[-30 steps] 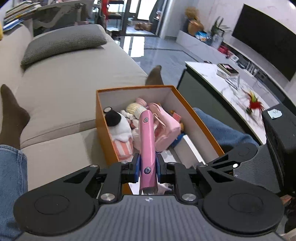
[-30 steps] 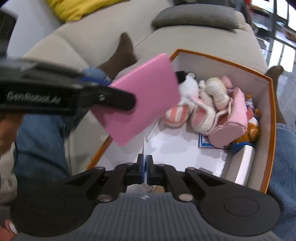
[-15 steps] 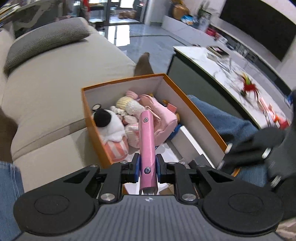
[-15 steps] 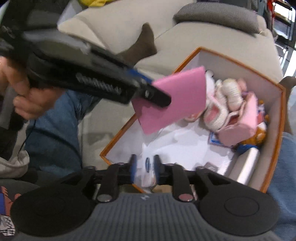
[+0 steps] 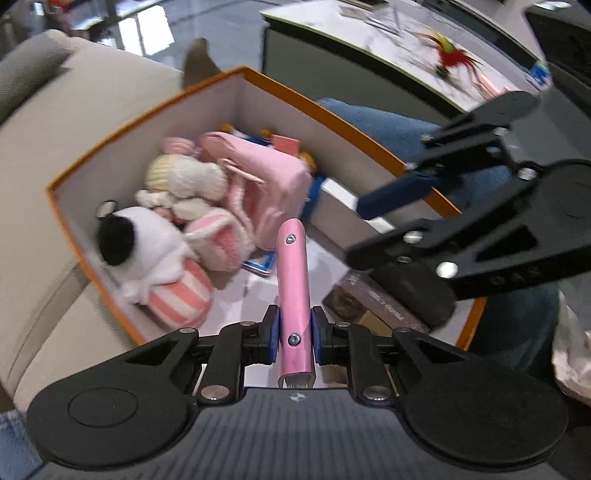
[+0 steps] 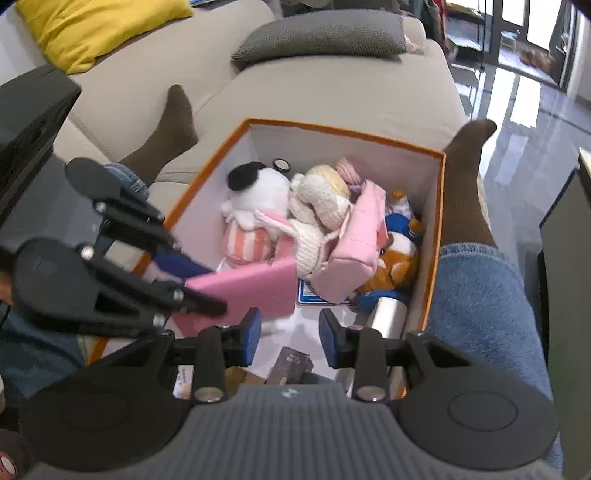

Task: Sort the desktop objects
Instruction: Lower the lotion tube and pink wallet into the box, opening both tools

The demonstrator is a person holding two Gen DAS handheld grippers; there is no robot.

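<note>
Box: orange box point(image 6: 436, 236) with white inner walls, set on a beige sofa point(image 6: 332, 99) between the person's legs in blue jeans point(image 6: 480, 295); brown socks point(image 6: 177, 122) at either far corner.
Left hand-held gripper point(image 5: 294, 338): blue pads clamped tight on a flat pink case point(image 5: 293, 295), seen edge-on in its own camera and as a broad pink slab point(image 6: 255, 291) from the right camera.
Pink case, location: held in the air over the near left part of the box, tilted, angled down into it; whether it touches the floor of the box cannot be told.
Right hand-held gripper point(image 6: 290, 332): jaws part-way apart, having just been opening, nothing between the pads; poised over the near end of the box.
Box contents, far end: white plush with a black patch and a pink-striped base point(image 6: 255, 206); cream knitted doll point(image 6: 321, 199); pink pouch point(image 6: 358, 251) leaning on the doll; brown plush point(image 6: 395, 262) beside the right wall; something blue point(image 6: 399, 225) behind it, too hidden to identify.
Box contents, near end: silver cylinder point(image 6: 388, 317) along the right wall; small dark brown carton point(image 6: 291, 363) just below the right gripper's pads; blue-edged card point(image 6: 314, 295) flat under the pouch.
Surroundings: grey cushion point(image 6: 321, 37) and yellow cushion point(image 6: 99, 26) on the sofa; pale desk point(image 5: 406, 48) past the box with a red feathered thing point(image 5: 450, 59) on it, blurred.
</note>
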